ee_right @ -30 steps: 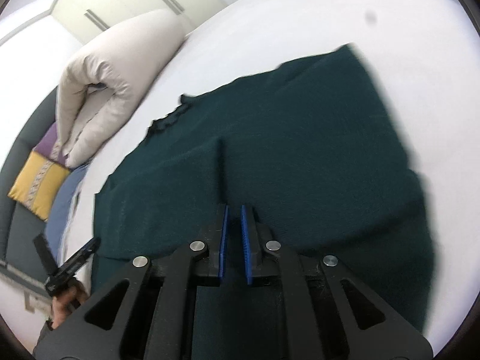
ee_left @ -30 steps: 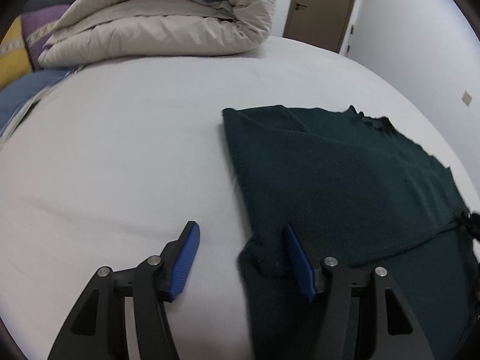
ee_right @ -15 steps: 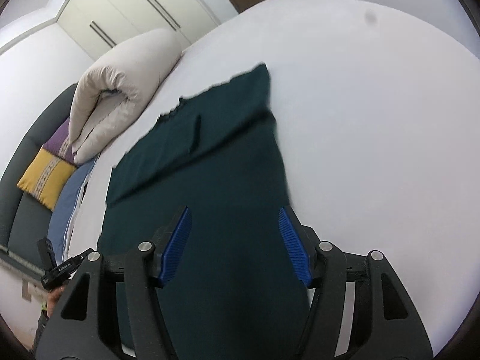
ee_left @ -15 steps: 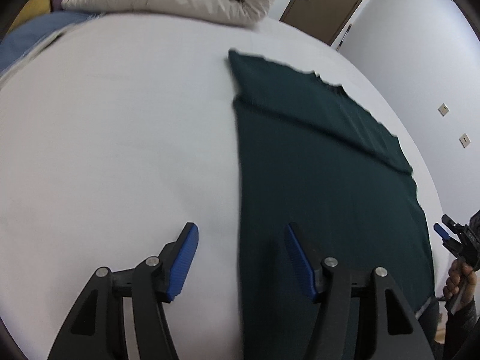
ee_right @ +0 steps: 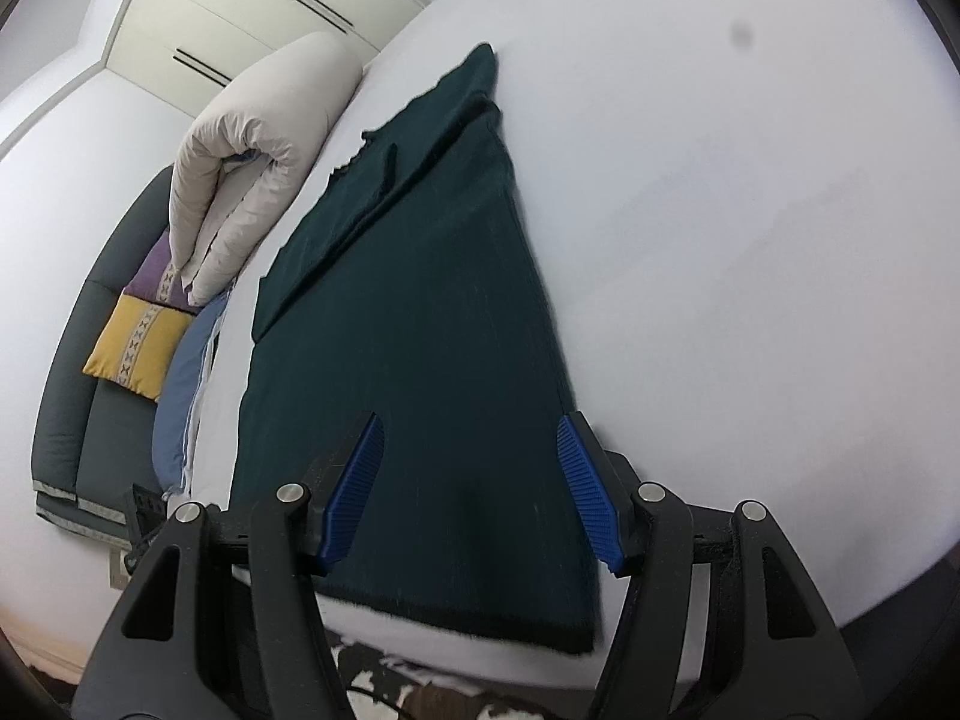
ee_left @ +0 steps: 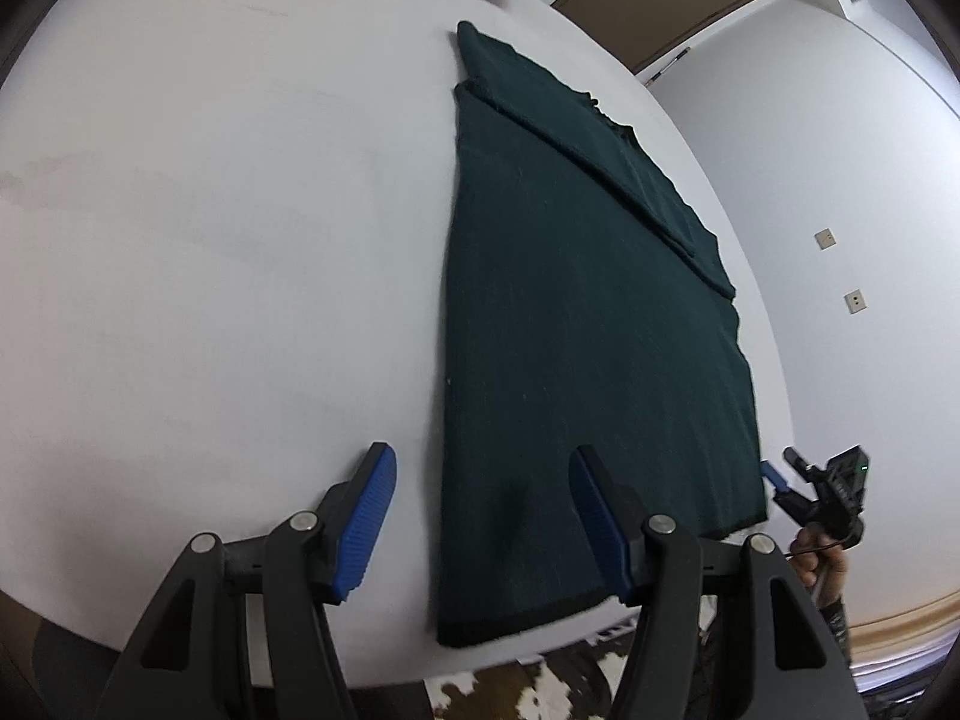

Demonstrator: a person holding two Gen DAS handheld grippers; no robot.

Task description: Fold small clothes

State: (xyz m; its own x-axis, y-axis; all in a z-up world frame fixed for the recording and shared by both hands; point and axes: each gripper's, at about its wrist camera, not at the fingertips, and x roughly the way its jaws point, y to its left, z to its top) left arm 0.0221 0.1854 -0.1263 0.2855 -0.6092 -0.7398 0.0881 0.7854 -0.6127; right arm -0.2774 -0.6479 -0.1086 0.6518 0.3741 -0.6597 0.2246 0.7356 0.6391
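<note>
Right gripper [ee_right: 471, 489]: jaws shut a second ago, now apart and empty above the garment's near hem.
Left gripper [ee_left: 480, 522]: apart, empty, as before.
Garment [ee_left: 576, 324]: dark green, flat on the bed [ee_left: 210, 210], sleeve folded in.
Implication: sleeve fold released; next fold likely starts at the hem.

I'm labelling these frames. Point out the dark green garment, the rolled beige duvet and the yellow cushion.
dark green garment [ee_right: 432, 372]: right wrist view, middle of its flat body.
rolled beige duvet [ee_right: 264, 138]: right wrist view, outer curve of roll.
yellow cushion [ee_right: 135, 342]: right wrist view, its face.
</note>
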